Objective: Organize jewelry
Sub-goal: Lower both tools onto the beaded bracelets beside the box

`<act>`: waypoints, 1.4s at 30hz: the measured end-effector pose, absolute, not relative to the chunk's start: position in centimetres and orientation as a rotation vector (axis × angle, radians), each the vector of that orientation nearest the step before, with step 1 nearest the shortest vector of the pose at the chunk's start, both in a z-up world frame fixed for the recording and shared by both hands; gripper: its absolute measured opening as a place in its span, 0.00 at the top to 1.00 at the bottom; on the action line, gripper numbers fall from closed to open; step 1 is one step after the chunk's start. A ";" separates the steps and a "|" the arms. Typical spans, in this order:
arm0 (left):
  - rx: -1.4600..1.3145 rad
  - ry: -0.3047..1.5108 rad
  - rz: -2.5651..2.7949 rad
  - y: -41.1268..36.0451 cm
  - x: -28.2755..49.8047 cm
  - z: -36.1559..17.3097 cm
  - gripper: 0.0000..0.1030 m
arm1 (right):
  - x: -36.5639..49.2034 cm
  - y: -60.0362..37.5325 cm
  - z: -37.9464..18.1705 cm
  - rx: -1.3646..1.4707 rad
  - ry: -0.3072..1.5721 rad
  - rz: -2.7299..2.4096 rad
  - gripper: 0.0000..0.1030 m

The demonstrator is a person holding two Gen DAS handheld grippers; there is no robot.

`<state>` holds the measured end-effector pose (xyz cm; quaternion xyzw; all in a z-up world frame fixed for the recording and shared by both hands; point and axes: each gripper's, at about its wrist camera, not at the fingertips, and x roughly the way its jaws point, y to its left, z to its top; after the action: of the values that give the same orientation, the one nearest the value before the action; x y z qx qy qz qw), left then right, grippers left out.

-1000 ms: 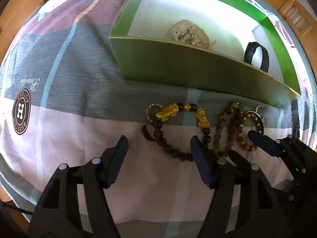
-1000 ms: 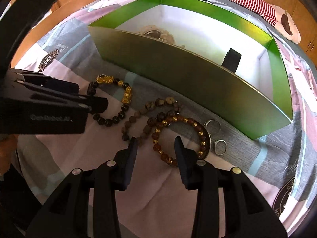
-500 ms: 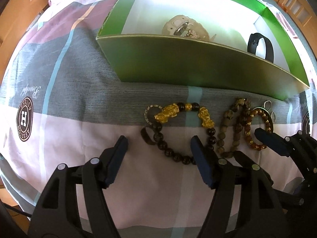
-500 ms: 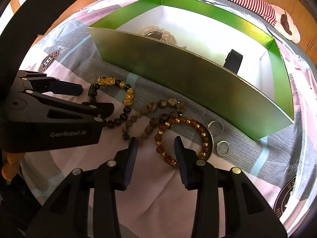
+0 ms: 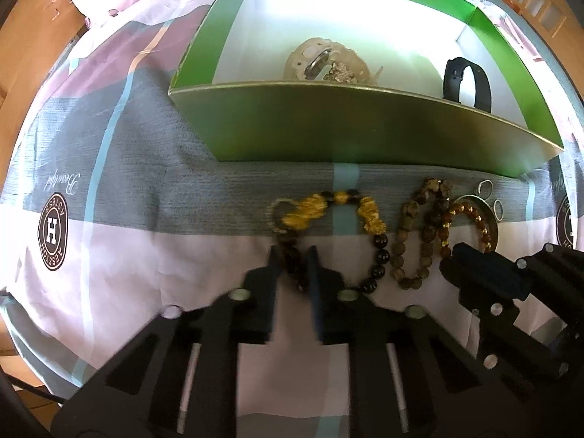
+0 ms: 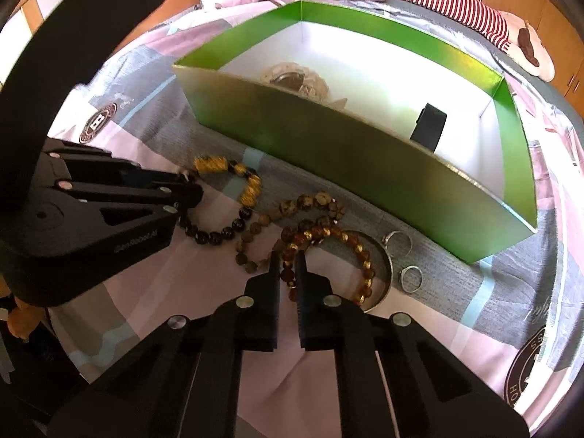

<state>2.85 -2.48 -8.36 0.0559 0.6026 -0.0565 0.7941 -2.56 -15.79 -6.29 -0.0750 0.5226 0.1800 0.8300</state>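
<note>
Two hand-held grippers are pinching bracelets at once on a patterned bedsheet, just in front of the green box that serves as the sorting bin. The left gripper is closing its jaws almost fully around the dark beads of the black-and-gold bracelet, which is lying flat before the box's near wall. The right gripper is doing the same with the amber bracelet — jaws narrowed to a slit with a few beads caught between them, the loop resting on the sheet further right along that wall.

Inside the box, a pale bracelet bundle and a black band are already sitting on the white floor, so part of the sorting looks done. Outside it, more is waiting: a brown bead string is curling between the two gripped bracelets, a thin bangle is lying under the amber loop, and two small rings are lying beside it, close to the box's right end. Neither gripped bracelet appears lifted yet — by this evidence the job is roughly a third complete, with both pieces to be carried over the near wall.
</note>
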 end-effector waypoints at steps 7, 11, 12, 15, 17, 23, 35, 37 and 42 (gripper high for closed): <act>0.088 1.254 -0.162 -2.9 2.1 -5.8 0.87 | -2.6 -16.7 -4.4 -0.113 1.053 0.381 0.92; 0.086 1.211 -0.179 -3.4 1.3 -3.8 0.88 | -3.0 -17.2 -2.5 -0.093 1.008 0.386 0.92; 0.089 1.203 -0.185 -3.6 1.0 -3.4 0.88 | -3.1 -17.3 -2.2 -0.091 0.999 0.391 0.92; 0.091 1.183 -0.208 -3.8 0.2 -2.6 0.88 | -3.5 -17.6 -1.0 -0.080 0.961 0.402 0.92; 0.093 1.168 -0.214 -3.9 -0.2 -1.9 0.88 | -3.6 -17.8 -0.5 -0.072 0.946 0.405 0.92; 0.086 1.128 -0.211 -2.6 0.3 -0.9 0.88 | -4.1 -18.3 0.8 -0.055 0.916 0.416 0.92; 0.094 1.128 -0.200 -2.4 0.1 -0.9 0.88 | -4.0 -17.9 0.3 -0.060 0.930 0.417 0.92; 0.091 1.127 -0.194 -2.2 0.2 -0.9 0.88 | -4.0 -18.0 0.3 -0.059 0.929 0.416 0.92; 0.091 1.125 -0.196 -2.3 0.2 -0.8 0.88 | -4.0 -18.0 0.3 -0.060 0.931 0.418 0.92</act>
<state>0.18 -2.28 -0.80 0.0431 0.5322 -0.0927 0.8404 -4.03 -17.96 0.32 -0.0286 0.4454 0.2001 0.8722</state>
